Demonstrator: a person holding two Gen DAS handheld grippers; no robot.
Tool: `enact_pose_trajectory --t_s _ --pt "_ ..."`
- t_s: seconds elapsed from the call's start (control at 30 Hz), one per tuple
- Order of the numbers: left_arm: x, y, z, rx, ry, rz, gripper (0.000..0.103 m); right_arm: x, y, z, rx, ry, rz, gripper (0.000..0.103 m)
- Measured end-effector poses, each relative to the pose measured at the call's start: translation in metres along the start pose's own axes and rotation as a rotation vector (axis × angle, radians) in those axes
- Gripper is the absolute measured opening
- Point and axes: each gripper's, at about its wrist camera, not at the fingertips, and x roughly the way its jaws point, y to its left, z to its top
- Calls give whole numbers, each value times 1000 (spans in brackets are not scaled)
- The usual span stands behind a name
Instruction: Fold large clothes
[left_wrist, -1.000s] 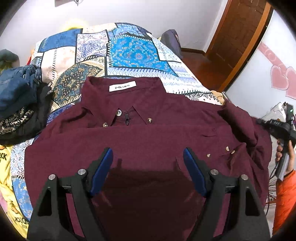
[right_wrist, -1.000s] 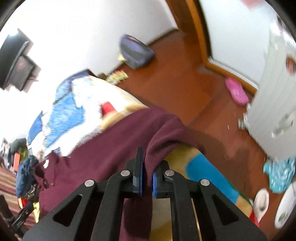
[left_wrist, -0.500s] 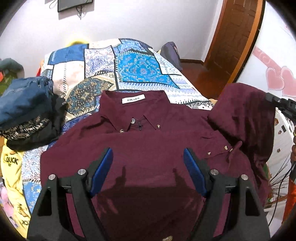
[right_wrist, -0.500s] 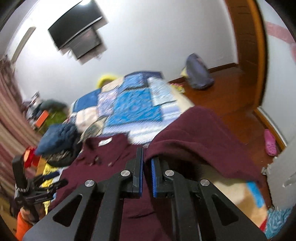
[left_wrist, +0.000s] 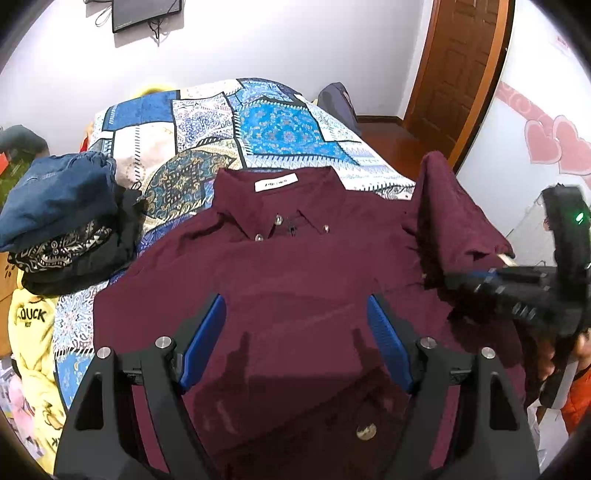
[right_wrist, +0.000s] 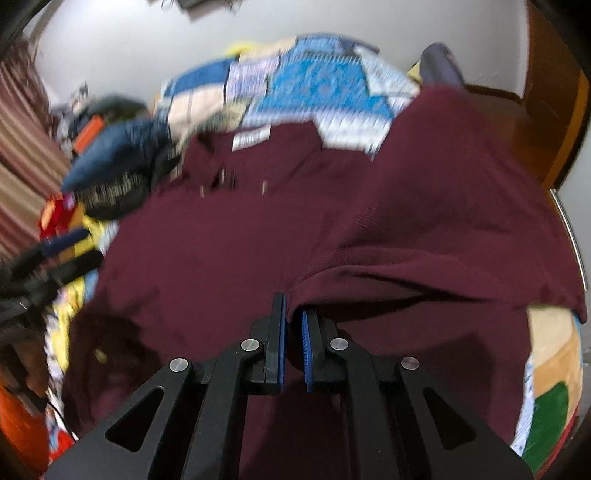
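A maroon button-down shirt (left_wrist: 295, 266) lies front up on the bed, collar and white label away from me. My left gripper (left_wrist: 295, 301) hovers open over the shirt's chest with nothing between its blue pads. My right gripper (right_wrist: 293, 306) pinches the edge of the shirt's right sleeve (right_wrist: 443, 206), and its jaws are just starting to open with the cloth still between the pads. In the left wrist view the right gripper (left_wrist: 454, 280) holds that lifted sleeve (left_wrist: 450, 214) above the shirt's right side.
A patchwork quilt (left_wrist: 280, 125) covers the bed. A pile of jeans and dark clothes (left_wrist: 55, 199) sits left of the shirt, with a yellow garment (left_wrist: 29, 332) below it. A backpack (left_wrist: 336, 103) and a wooden door (left_wrist: 454, 66) are at the far right.
My right gripper has swung the sleeve up from the bed's right edge and inward over the shirt. My left gripper has drawn back a little and stays open.
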Motion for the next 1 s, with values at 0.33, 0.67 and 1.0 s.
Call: enact_pose_trajectory --t_s 0.33,0.67,1.0 --pt "3 -13 -4 29 14 11 78 -26 8 -8 -51 17 -54 16" --pt "0 -30 11 40 -11 23 78 -96 -39 3 80 -198 -119 44" --pt "9 -39 24 30 -12 21 78 -75 -162 -10 541 -176 -78 47"
